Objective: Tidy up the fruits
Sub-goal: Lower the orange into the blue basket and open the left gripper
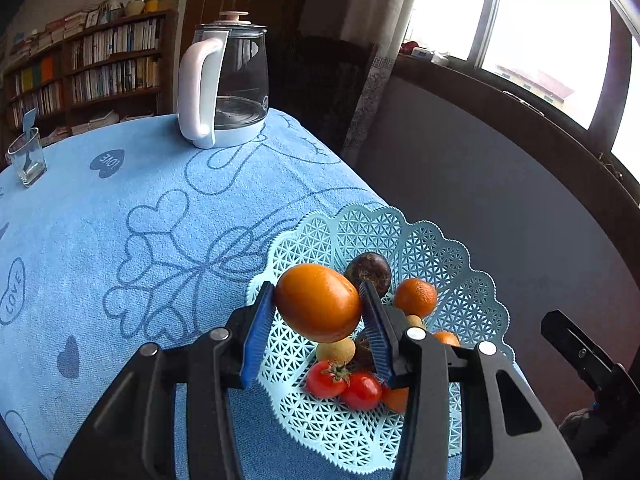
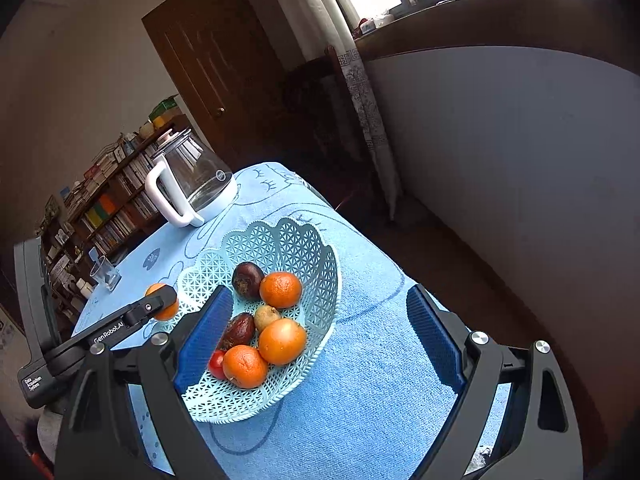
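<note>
Already most of the fruit sits in the pale blue lattice basket [image 2: 320, 264]. Far left in the left wrist view a drinking glass [image 1: 27, 160] stands on the blue towel-covered worktop [image 1: 120, 240], with a glass kettle [image 1: 224, 84] at upper centre. Moving right, the left gripper [image 1: 318, 304] pinches a smooth orange fruit [image 1: 318, 302] between its blue pads, held above the basket's near rim. Below it lie a yellowish small fruit [image 1: 335, 351] and two cherry tomatoes [image 1: 342, 384]; further right, a dark passion fruit [image 1: 370, 270] and a mandarin [image 1: 415, 297].

In the right wrist view, that held fruit shows at left, just beside the basket's left edge and apart from the pile. To the right, the right gripper [image 2: 320, 340] stands spread wide and carries nothing, framing the basket from above.

No loose fruit shows on the cloth, so I judge the task nearly done: what is left is to lower and release this last piece into the basket.
</note>
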{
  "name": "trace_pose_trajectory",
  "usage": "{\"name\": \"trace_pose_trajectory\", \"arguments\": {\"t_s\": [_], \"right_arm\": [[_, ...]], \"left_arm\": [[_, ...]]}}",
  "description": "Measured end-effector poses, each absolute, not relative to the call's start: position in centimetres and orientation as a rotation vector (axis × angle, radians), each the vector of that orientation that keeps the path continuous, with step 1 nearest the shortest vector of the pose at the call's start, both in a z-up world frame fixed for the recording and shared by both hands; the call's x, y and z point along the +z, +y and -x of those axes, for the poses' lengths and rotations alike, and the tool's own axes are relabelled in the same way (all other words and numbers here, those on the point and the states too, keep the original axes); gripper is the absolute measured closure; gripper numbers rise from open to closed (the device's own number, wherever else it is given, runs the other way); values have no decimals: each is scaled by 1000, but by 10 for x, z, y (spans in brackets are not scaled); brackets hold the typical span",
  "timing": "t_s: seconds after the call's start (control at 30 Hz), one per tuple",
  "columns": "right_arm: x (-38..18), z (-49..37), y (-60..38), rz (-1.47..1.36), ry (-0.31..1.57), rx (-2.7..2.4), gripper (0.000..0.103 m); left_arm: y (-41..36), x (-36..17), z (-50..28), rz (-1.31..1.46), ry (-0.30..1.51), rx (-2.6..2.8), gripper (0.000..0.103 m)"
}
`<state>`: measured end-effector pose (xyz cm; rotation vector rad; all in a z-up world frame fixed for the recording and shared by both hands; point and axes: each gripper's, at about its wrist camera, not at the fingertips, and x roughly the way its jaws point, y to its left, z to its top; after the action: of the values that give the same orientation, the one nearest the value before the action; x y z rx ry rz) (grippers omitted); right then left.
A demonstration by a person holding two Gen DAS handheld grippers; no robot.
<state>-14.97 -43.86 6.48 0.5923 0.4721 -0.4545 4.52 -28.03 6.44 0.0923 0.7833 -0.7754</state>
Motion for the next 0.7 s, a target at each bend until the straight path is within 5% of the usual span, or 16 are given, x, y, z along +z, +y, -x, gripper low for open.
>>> {"name": "trace_pose_trajectory", "arguments": {"t_s": [0.5,0.57,0.7], "right_arm": [[68,157,-449,-626,462,-460,13],[70,156,-448,-627,461,-457,13],[75,158,-445,-621,452,-448,13]], "left_arm": [[-312,48,-55,-143,871,-757,58],[-313,48,-54,-139,874,-763,45],[-307,56,-53,-112,870,-773,43]]}}
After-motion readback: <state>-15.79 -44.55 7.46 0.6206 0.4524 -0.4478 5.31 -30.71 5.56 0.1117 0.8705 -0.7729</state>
